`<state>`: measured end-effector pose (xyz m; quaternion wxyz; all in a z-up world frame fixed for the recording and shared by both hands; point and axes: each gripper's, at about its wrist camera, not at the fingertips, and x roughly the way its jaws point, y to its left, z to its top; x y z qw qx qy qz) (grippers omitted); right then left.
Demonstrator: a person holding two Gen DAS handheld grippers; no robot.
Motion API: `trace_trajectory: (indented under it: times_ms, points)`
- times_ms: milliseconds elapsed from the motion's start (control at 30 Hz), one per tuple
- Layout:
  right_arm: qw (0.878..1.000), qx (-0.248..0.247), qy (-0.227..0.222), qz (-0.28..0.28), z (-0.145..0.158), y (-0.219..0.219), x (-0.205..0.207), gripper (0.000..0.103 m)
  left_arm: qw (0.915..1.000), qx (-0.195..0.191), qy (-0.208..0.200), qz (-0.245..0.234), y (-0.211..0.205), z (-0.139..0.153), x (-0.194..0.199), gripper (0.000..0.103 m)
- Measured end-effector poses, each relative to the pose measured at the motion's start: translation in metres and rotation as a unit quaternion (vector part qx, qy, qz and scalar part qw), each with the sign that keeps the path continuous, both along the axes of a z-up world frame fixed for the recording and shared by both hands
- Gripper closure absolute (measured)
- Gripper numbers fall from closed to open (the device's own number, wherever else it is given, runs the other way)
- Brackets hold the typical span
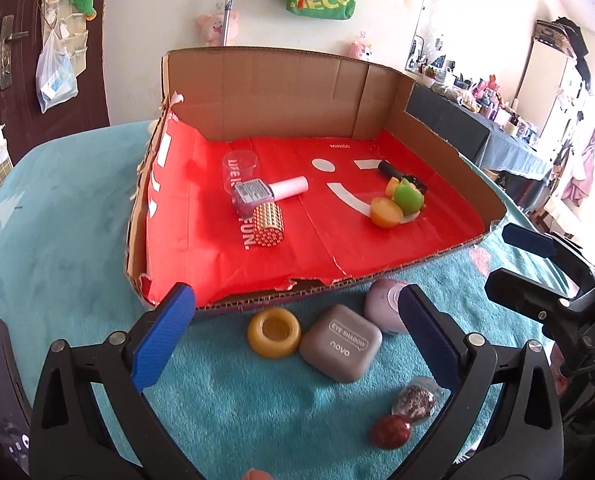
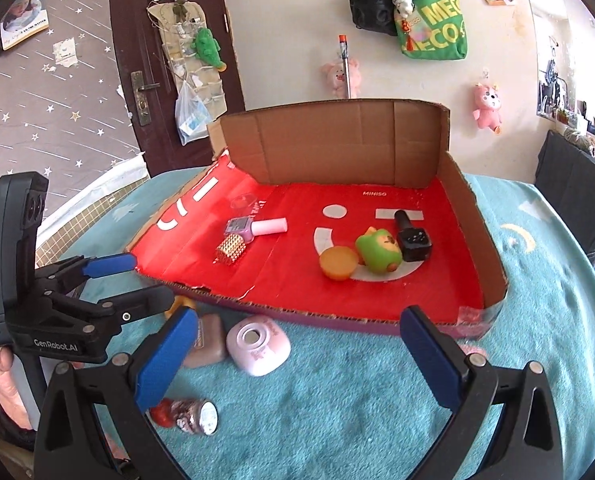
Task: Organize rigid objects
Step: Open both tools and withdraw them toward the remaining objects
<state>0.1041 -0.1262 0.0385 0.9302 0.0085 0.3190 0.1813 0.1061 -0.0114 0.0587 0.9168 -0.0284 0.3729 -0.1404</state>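
Note:
A cardboard tray [image 1: 437, 136] lined in red holds a purple nail polish [image 1: 257, 196], a gold beaded cylinder [image 1: 269, 226], an orange cup [image 1: 385, 212], a green toy [image 1: 407, 196] and a black bottle [image 2: 411, 238]. In front of it, on the teal blanket, lie a yellow ring [image 1: 274, 332], a grey eye shadow case [image 1: 340, 343], a lilac round case [image 2: 258, 345] and a small red-capped bottle [image 1: 405, 416]. My left gripper [image 1: 297, 332] hangs open above the ring and grey case. My right gripper [image 2: 299, 356] is open over the blanket, holding nothing.
A clear cup [image 1: 239, 164] lies in the tray's back left. A phone [image 1: 1, 392] rests at the blanket's left edge. The tray's back wall [image 2: 337, 144] stands tall; its front edge is low and torn. A hand [image 2: 5, 384] holds the left gripper.

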Motion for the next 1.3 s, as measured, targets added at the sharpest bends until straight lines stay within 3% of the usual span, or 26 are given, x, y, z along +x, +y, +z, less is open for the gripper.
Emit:
trace_trajectory:
  times_ms: [633,867,1133,1300]
  points:
    - [0.999,0.0,0.043,0.013,-0.032,0.006,-0.008,0.0,0.9994,0.031,0.013,-0.001,-0.002,-0.018,-0.019,0.0]
    - [0.998,-0.015,0.057,0.003,-0.04,0.005,0.0,0.009,0.999,0.037,0.022,-0.005,-0.004,-0.026,-0.015,0.001]
    - [0.995,-0.013,0.061,0.074,-0.049,0.032,-0.03,0.01,0.999,0.027,0.032,0.016,0.017,-0.03,-0.01,0.01]
    - [0.992,-0.043,0.055,0.107,-0.066,0.063,-0.045,0.01,0.9981,0.024,0.049,0.028,0.03,-0.041,-0.005,0.018]
